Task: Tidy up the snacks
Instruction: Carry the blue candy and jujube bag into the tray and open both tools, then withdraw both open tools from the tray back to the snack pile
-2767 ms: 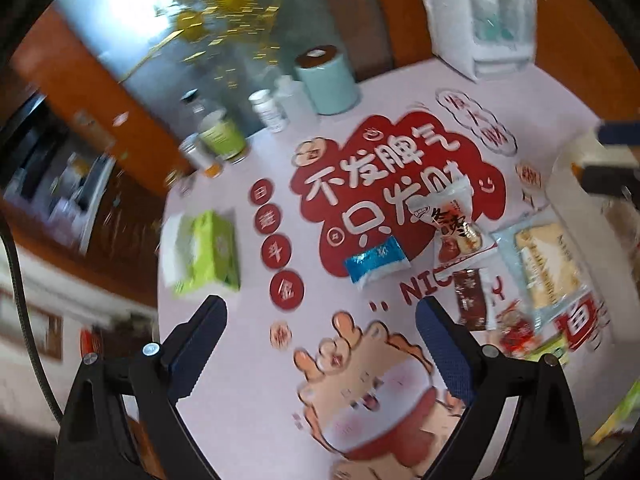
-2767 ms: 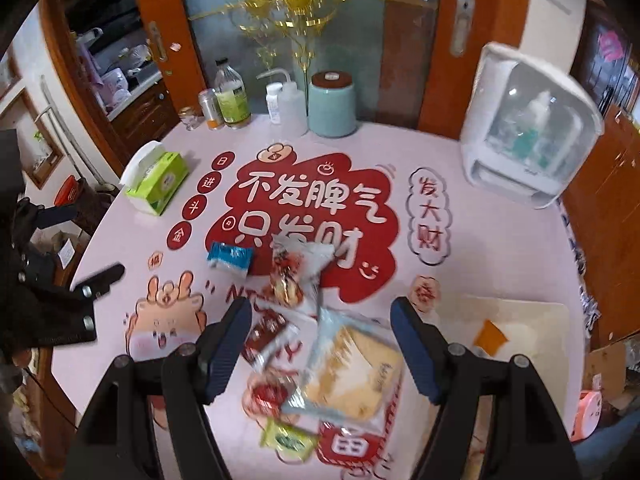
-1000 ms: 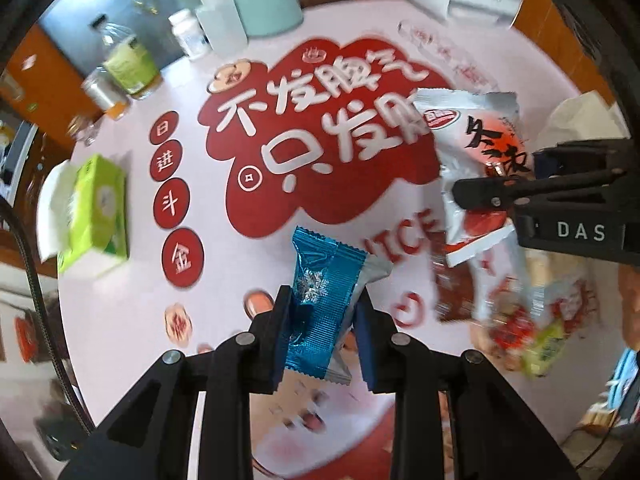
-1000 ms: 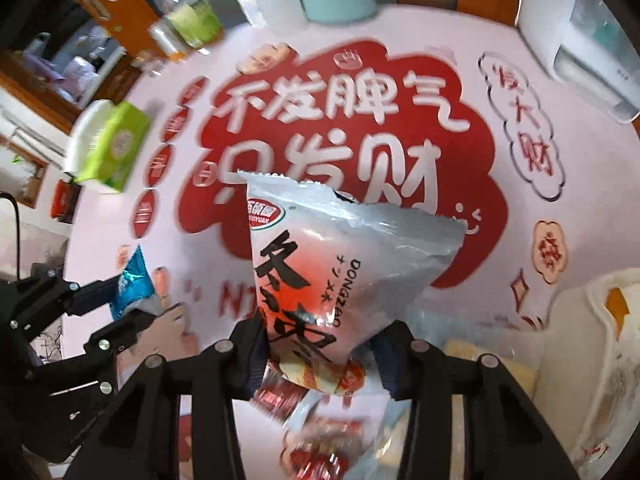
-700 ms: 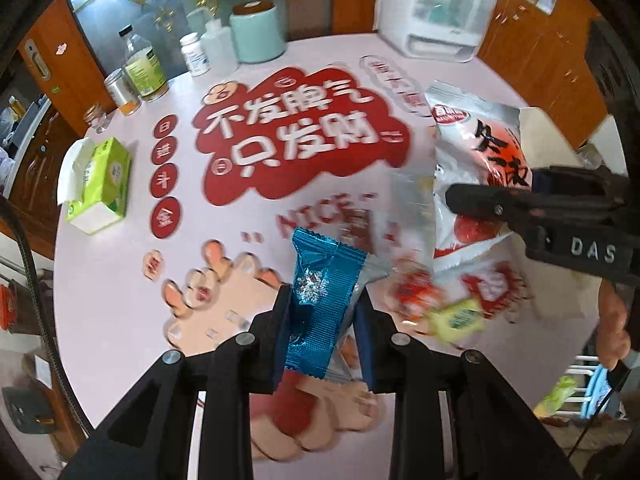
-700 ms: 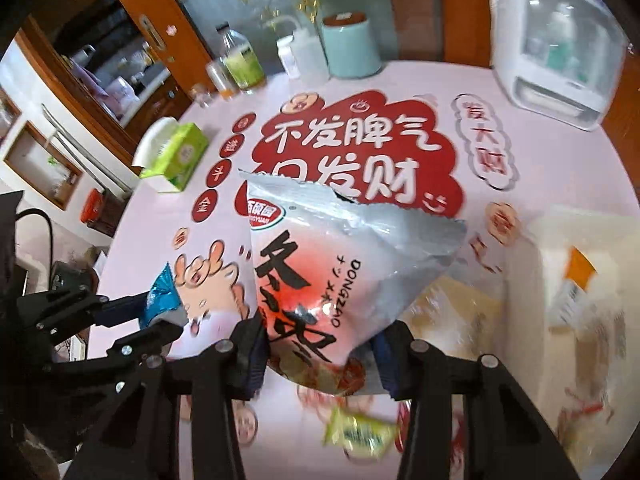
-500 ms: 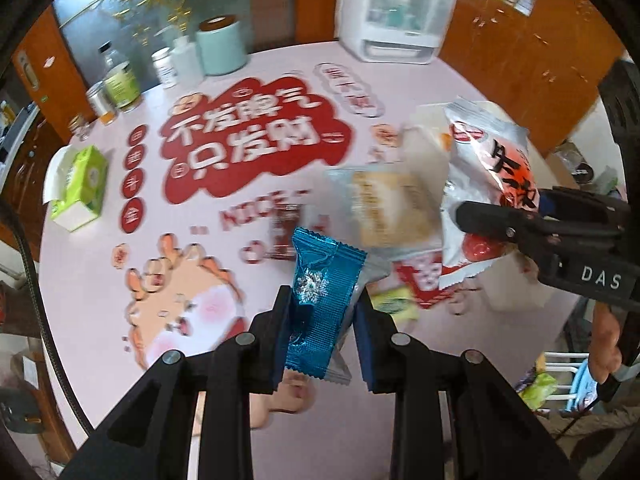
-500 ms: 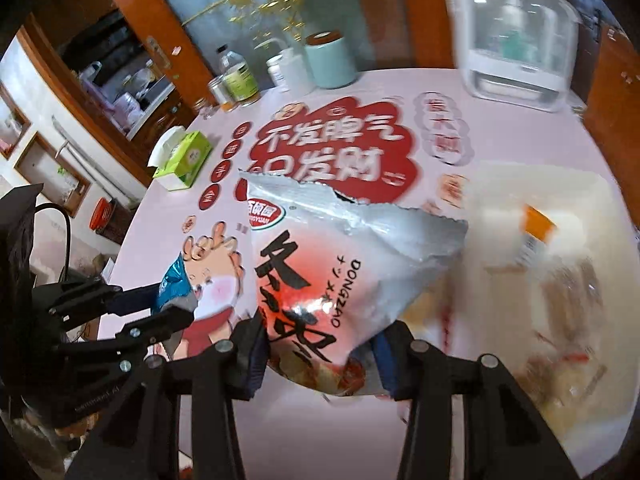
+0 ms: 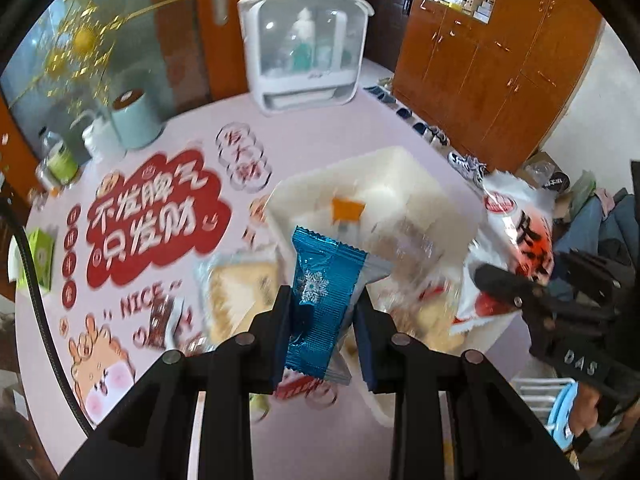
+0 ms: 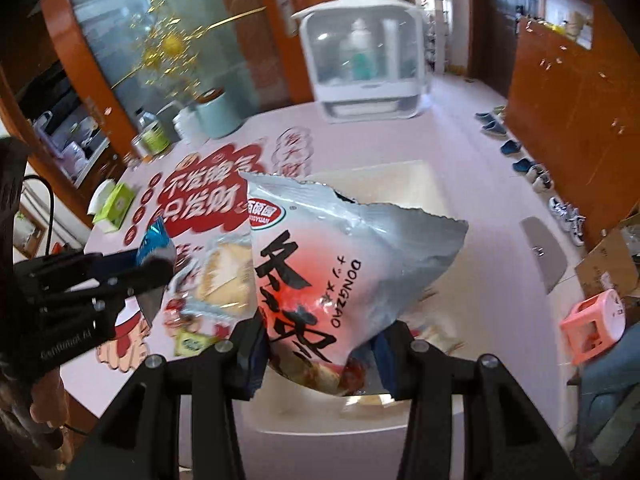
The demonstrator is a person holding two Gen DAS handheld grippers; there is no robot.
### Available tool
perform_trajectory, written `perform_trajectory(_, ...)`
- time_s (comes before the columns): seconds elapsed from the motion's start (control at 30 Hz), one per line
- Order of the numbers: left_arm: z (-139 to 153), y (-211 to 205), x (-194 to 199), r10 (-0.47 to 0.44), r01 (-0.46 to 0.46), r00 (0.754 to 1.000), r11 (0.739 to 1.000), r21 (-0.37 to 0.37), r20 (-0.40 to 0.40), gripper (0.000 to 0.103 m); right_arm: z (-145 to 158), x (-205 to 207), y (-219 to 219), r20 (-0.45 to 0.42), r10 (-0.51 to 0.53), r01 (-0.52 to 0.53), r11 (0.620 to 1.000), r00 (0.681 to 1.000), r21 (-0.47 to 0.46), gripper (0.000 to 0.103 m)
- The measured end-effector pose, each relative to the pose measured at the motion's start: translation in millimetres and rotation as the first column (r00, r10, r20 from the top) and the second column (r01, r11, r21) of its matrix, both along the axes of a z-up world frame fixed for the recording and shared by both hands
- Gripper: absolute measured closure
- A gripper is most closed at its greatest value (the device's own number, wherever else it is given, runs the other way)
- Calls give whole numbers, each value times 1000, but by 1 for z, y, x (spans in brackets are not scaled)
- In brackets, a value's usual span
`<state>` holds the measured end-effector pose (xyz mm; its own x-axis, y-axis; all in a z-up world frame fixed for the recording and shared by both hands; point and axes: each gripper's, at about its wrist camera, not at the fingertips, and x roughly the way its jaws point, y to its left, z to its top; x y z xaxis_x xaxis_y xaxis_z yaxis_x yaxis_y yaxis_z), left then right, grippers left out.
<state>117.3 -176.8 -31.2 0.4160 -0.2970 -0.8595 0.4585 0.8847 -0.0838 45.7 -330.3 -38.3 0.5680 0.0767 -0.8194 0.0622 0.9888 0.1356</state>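
My left gripper [image 9: 323,332] is shut on a blue foil snack packet [image 9: 326,292] and holds it in the air over the near edge of a cream bin [image 9: 392,168]. My right gripper [image 10: 320,354] is shut on a large silver and red snack bag [image 10: 344,272], held above the same bin [image 10: 400,172]. The bag also shows in the left wrist view [image 9: 516,236], at the right. The left gripper and its blue packet [image 10: 154,240] show at the left of the right wrist view. A clear pack of biscuits [image 9: 240,296] and several small snacks lie on the table beside the bin.
The pink table [image 9: 192,128] carries red lettering. A white cabinet with a clear door [image 9: 304,48], a mint canister [image 9: 132,120], bottles [image 9: 60,156] and a green tissue box [image 9: 40,256] stand at its far and left sides. A pink stool [image 10: 592,328] and shoes are on the floor.
Both grippers, each still holding its snack, have swung right from over the lettering to above the cream bin, which now fills the middle of both views.
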Motion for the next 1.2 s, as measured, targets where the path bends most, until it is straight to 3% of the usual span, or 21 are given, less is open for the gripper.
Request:
perform_trajectory(0.27,14,-66,38,46,-47,998,999,17,43,75,11,21,-55,30,-28,27,999,999,29,56)
perform_trajectory(0.43,-8,-87,58,79,-79,997,996,49,8,75,0,36,-63,4,-20,20,999,1000,32,56)
perform_trajectory(0.6,-40,-94,67,115,-111,993,991,81,-41,73,-27,50,-61,-78,15,-13,1000,997,24,53)
perform_trajectory(0.63,-46,-96,67,118,-114,992,988,103,-36,70,-34,52,-59,-98,24,-21,999,995,24,53)
perform_trajectory(0.67,-50,-97,67,121,-116,992,986,121,-32,54,-40,53,-58,-116,33,-31,999,993,22,53)
perform_trajectory(0.7,-53,-97,67,125,-120,992,984,134,-29,30,-46,55,-56,-136,48,-45,999,990,24,53)
perform_trajectory(0.77,-56,-95,64,137,-135,991,980,143,-1,16,-56,55,-52,-166,63,-59,998,984,30,43)
perform_trajectory(0.87,-56,-91,60,140,-140,990,979,149,12,16,-61,56,-49,-169,70,-65,997,983,31,25)
perform_trajectory(1.2,-65,-62,47,206,-198,978,970,140,-42,16,-60,54,-40,-179,90,-84,996,980,41,25)
